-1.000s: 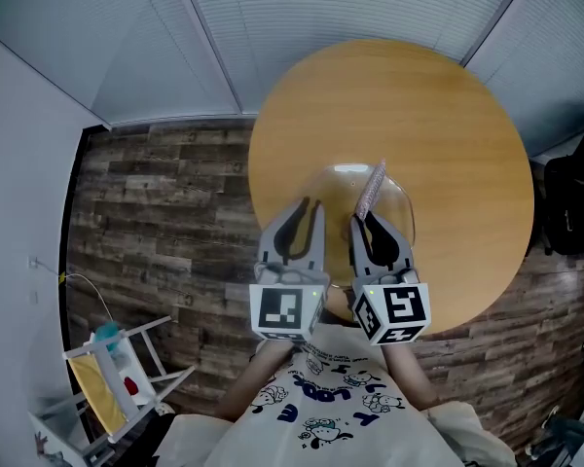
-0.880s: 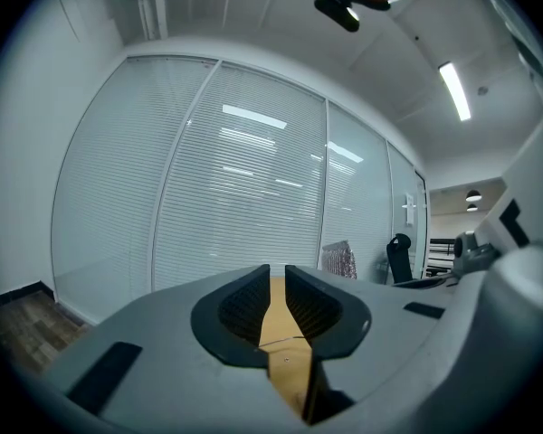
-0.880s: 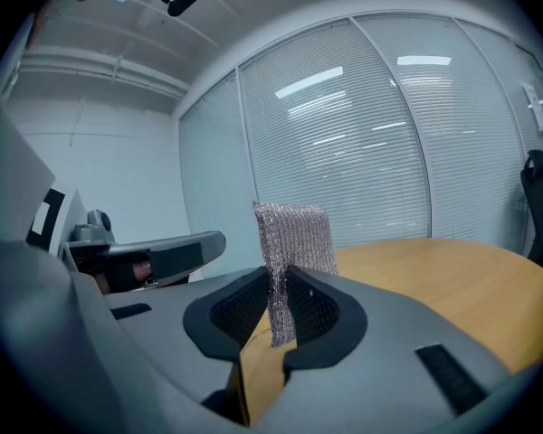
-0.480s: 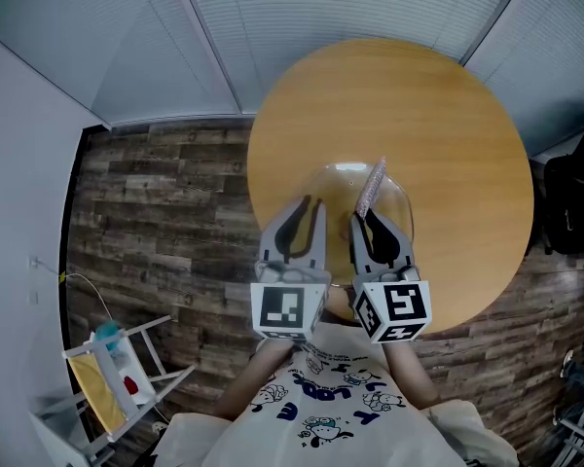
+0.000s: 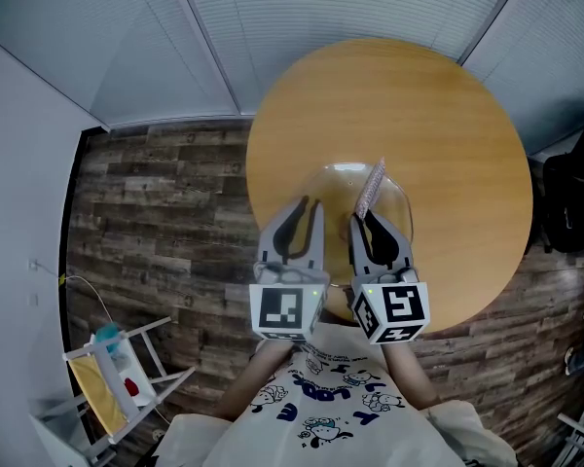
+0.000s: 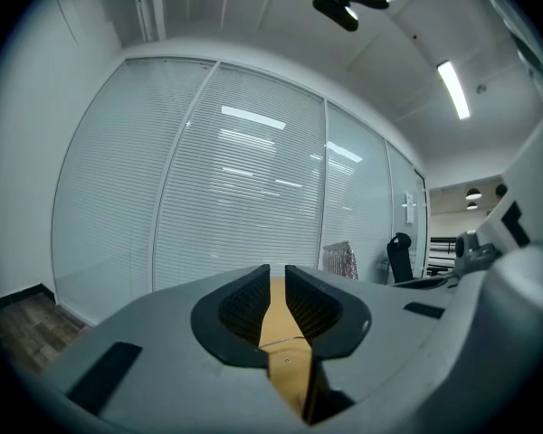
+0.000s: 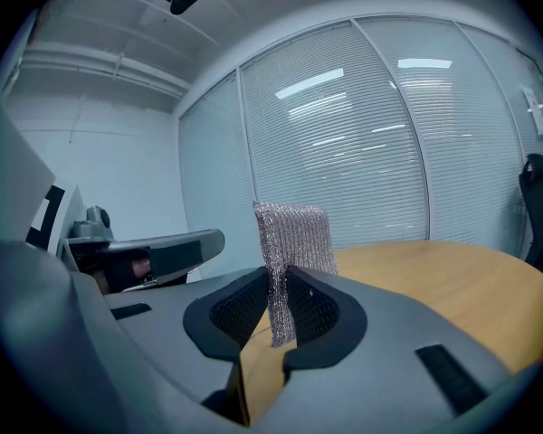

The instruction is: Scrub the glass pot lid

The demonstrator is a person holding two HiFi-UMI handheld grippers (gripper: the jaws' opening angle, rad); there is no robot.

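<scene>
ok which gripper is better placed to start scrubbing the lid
Right: the right gripper is shut on the mesh scrubber, held by the glass lid; the left gripper is shut and empty.

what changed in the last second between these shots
Nothing on the table visibly moved. The right gripper still pinches the mesh scrubber upright over the glass lid. The left gripper stays at the lid's left edge. Nothing was taken up or let go.

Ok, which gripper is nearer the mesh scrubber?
Right. The right gripper clamps the mesh scrubber between its jaws; the left gripper sits beside it to the left, not touching.
</scene>
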